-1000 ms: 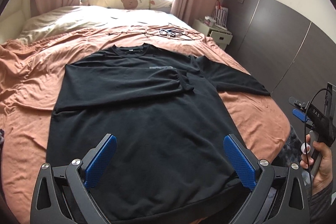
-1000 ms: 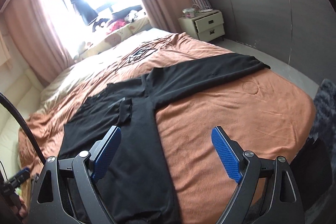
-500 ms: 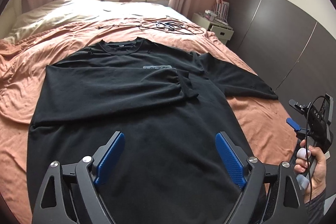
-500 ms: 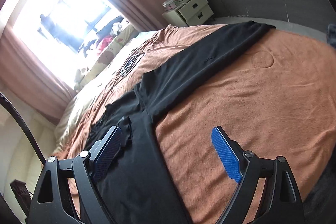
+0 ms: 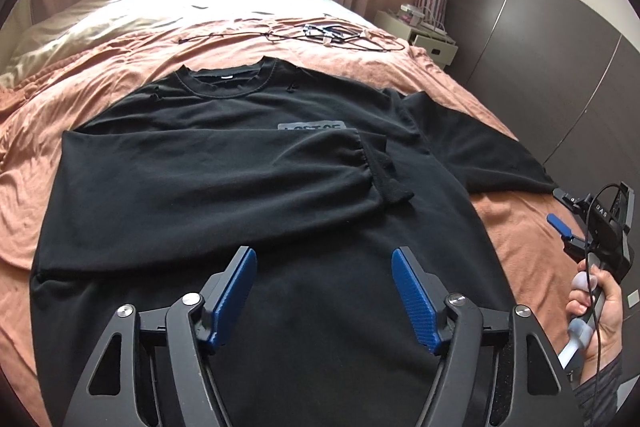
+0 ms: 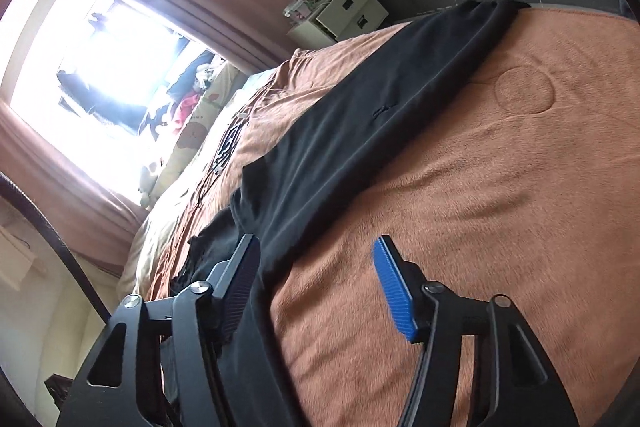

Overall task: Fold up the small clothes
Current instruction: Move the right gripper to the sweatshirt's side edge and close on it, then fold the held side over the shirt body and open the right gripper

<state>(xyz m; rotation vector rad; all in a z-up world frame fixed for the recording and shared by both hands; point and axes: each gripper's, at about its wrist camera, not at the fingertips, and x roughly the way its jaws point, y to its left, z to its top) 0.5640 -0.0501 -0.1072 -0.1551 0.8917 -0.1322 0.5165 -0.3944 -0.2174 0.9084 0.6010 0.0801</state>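
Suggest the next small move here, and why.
Probably carry the right gripper, open and empty, up to the spread sleeve and pinch its cuff: the other sleeve already lies folded across the black sweatshirt.

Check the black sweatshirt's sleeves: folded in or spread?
One each: one sleeve lies folded across the sweatshirt chest; the other sleeve is spread on the bedspread.

One sweatshirt (image 5: 256, 211), two grippers (image 5: 324, 291).

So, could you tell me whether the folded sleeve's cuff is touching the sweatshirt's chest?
Touching: the left wrist view shows the cuff lying flat on the sweatshirt.
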